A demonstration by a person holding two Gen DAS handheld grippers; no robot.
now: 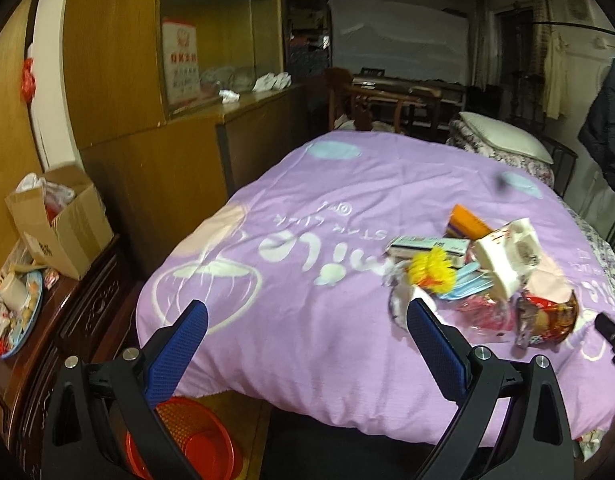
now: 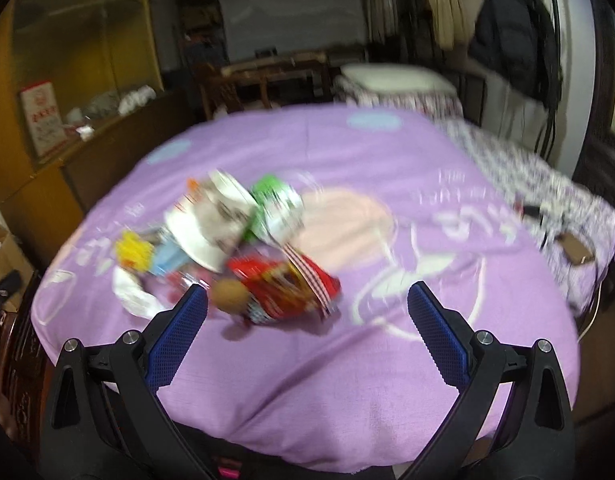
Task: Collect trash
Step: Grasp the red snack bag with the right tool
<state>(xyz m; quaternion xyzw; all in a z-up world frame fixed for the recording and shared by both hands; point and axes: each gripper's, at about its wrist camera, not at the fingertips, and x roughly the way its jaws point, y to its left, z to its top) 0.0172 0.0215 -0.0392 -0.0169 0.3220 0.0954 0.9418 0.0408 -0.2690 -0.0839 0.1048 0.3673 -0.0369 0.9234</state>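
Observation:
A heap of trash lies on the purple quilt [image 1: 315, 320]: a yellow frilly scrap [image 1: 433, 270], a pale flat box [image 1: 427, 248], an orange packet [image 1: 467, 222], a white paper cup [image 1: 503, 260] and a red snack wrapper [image 1: 547, 318]. My left gripper [image 1: 307, 316] is open, short of the heap and left of it. In the blurred right wrist view the red wrapper [image 2: 283, 288], white cup [image 2: 211, 228], a green-and-white packet [image 2: 275, 204] and a brown round thing [image 2: 229, 296] lie just ahead of my open right gripper [image 2: 307, 304]. Neither holds anything.
A red plastic basket [image 1: 187, 440] stands on the floor below the bed's near edge. A cardboard box [image 1: 63, 224] and a cluttered blue plate [image 1: 23, 320] sit on the dark cabinet at left. A pillow [image 1: 503, 136] lies at the far end. A phone-like thing [image 2: 575, 250] rests at right.

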